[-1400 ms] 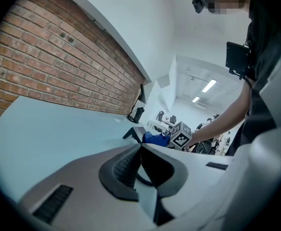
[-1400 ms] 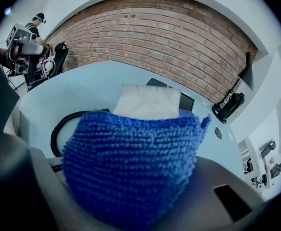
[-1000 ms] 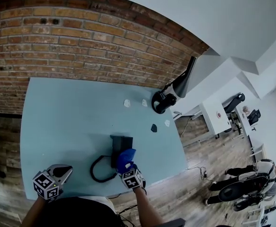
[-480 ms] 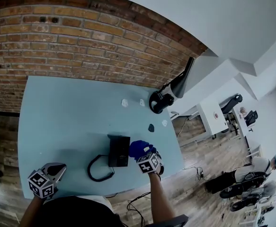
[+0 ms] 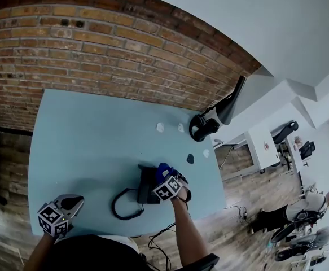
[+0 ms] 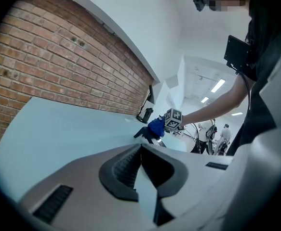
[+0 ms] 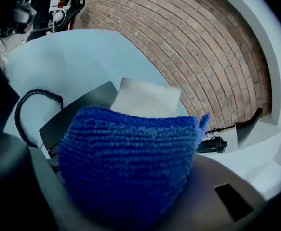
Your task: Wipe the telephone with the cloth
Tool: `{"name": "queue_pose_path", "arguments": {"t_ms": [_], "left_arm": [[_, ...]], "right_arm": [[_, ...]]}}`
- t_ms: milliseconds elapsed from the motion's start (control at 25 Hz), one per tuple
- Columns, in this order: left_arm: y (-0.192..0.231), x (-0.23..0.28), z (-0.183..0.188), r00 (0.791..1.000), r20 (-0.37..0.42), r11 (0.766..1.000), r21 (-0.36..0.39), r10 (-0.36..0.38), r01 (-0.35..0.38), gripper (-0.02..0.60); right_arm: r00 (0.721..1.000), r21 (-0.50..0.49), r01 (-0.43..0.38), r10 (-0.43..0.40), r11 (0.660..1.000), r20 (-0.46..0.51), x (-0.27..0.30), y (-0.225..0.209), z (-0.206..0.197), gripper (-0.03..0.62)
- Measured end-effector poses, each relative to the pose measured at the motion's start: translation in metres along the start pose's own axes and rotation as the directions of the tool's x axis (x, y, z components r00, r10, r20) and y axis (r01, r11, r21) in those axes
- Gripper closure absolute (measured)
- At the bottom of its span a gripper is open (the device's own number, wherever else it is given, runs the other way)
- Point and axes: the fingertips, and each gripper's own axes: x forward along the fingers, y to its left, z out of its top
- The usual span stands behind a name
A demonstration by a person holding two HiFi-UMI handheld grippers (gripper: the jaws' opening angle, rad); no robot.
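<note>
A black telephone point(image 5: 146, 185) with a coiled cord point(image 5: 122, 203) lies near the front edge of the pale blue table point(image 5: 85, 145). My right gripper point(image 5: 163, 175) is shut on a blue knitted cloth point(image 5: 163, 170) and presses it on the phone's right side. In the right gripper view the cloth point(image 7: 130, 162) fills the jaws, and beyond it lie the phone body point(image 7: 75, 117) and a white label point(image 7: 145, 100). My left gripper point(image 5: 73, 203) hovers at the table's front left corner, shut and empty. The left gripper view shows the cloth point(image 6: 155, 127) and phone point(image 6: 141, 133) far off.
A black headset-like object point(image 5: 202, 126) sits at the table's far right corner. Small white bits point(image 5: 160, 127) and a dark bit point(image 5: 190, 158) lie behind the phone. A brick wall point(image 5: 108, 49) runs along the back. People point(image 5: 316, 208) stand on the wooden floor to the right.
The right gripper carried the cloth from the phone's near end out to its right, then back in against the phone's right side. The left gripper stayed at the front left corner.
</note>
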Motion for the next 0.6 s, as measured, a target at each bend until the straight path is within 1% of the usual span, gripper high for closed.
{"name": "queue_pose_path", "arguments": {"t_ms": [120,200,320,600], "left_arm": [[0.005,-0.002,-0.005,1.000,-0.007,1.000,-0.012,0.003,-0.003,0.555],[0.005,0.000,-0.004,1.000,-0.005,1.000,-0.010,-0.003,0.003,0.555],[0.001,0.004,-0.002,1.000,-0.006,1.000,-0.007,-0.021,0.021,0.555],[-0.005,0.005,0.003,0.999,-0.002,0.999,0.007,-0.045,0.045,0.555]], "right_arm": [[1.000,-0.044,0.018,-0.017,0.999,0.013,-0.001,0.006,-0.001,0.502],[0.999,-0.047,0.019,-0.018,0.999,0.032,0.001,0.009,-0.002,0.503],[0.999,-0.050,0.042,-0.041,0.998,0.033,0.001,0.009,-0.004,0.507],[0.998,0.000,0.041,-0.041,0.999,0.048,-0.008,0.026,-0.005,0.511]]}}
